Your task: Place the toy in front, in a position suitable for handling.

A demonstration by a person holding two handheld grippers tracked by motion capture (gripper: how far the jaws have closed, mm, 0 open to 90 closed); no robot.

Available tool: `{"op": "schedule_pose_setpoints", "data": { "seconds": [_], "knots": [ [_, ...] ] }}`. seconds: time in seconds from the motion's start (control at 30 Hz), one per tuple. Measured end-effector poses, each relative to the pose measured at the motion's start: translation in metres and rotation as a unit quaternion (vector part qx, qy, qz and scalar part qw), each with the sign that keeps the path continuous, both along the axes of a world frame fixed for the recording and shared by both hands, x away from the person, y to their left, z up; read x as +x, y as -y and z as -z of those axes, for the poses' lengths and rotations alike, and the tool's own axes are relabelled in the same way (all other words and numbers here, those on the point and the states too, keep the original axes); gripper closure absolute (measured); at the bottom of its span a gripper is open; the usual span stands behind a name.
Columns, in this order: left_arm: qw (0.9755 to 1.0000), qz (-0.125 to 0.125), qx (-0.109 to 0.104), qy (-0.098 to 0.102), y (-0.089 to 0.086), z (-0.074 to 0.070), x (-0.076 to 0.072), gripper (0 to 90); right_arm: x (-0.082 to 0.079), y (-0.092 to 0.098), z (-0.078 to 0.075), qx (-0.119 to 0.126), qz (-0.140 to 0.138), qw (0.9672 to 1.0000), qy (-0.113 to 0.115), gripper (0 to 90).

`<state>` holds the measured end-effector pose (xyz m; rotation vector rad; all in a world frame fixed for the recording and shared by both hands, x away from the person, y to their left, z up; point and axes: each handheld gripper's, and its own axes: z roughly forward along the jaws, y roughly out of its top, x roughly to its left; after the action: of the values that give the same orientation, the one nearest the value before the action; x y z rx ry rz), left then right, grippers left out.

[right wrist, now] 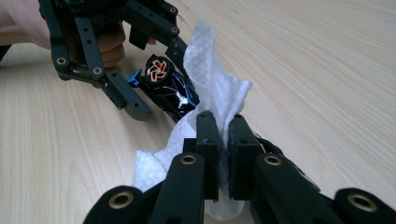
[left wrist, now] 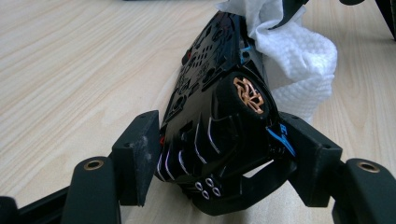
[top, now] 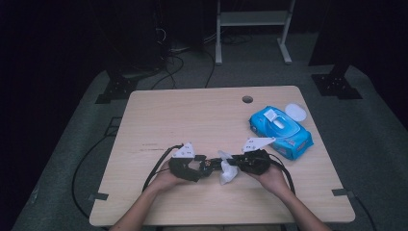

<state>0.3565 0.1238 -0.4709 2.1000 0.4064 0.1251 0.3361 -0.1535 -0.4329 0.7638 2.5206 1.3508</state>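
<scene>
A black toy car (left wrist: 219, 116) with a gold wheel sits between the jaws of my left gripper (left wrist: 224, 156), which is shut on it just above the table. In the high view the left gripper (top: 204, 166) and the car (top: 212, 165) are at the table's front centre. My right gripper (right wrist: 223, 140) is shut on a white wipe (right wrist: 210, 88), and the wipe lies against the far end of the car (right wrist: 170, 91). In the high view the right gripper (top: 234, 162) faces the left one, with the wipe (top: 227, 173) hanging between them.
A blue pack of wipes (top: 281, 131) with its lid open lies at the right of the wooden table (top: 192, 115), with a white round piece (top: 296, 112) behind it. A cable hole (top: 247, 99) is near the far edge. Cables trail from both grippers.
</scene>
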Motion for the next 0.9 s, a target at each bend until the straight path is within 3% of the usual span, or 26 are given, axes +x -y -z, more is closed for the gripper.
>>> {"op": "schedule_pose_setpoints", "data": {
  "seconds": [0.27, 0.5, 0.63, 0.73, 0.9],
  "knots": [
    [0.9995, 0.009, 0.005, 0.030, 0.001, 0.000, -0.006, 30.3, -0.009, 0.001, 0.005, -0.004, -0.004, 1.0000, 0.000, 84.8],
    [0.9973, 0.008, 0.031, 0.066, 0.004, -0.002, -0.012, 28.4, -0.017, 0.000, 0.013, -0.013, -0.007, 0.9999, 0.001, 84.7],
    [0.9971, 0.006, 0.035, 0.068, 0.004, -0.003, -0.012, 27.5, -0.020, -0.002, 0.019, -0.035, -0.005, 0.9994, 0.004, 84.5],
    [0.9967, 0.003, 0.038, 0.072, 0.004, -0.002, -0.012, 26.4, -0.019, -0.001, 0.021, -0.034, -0.003, 0.9994, -0.001, 84.4],
    [0.9970, 0.005, 0.052, 0.057, 0.005, 0.001, -0.010, 18.8, -0.017, 0.000, 0.020, -0.025, -0.004, 0.9997, -0.008, 84.4]
  ]
}}
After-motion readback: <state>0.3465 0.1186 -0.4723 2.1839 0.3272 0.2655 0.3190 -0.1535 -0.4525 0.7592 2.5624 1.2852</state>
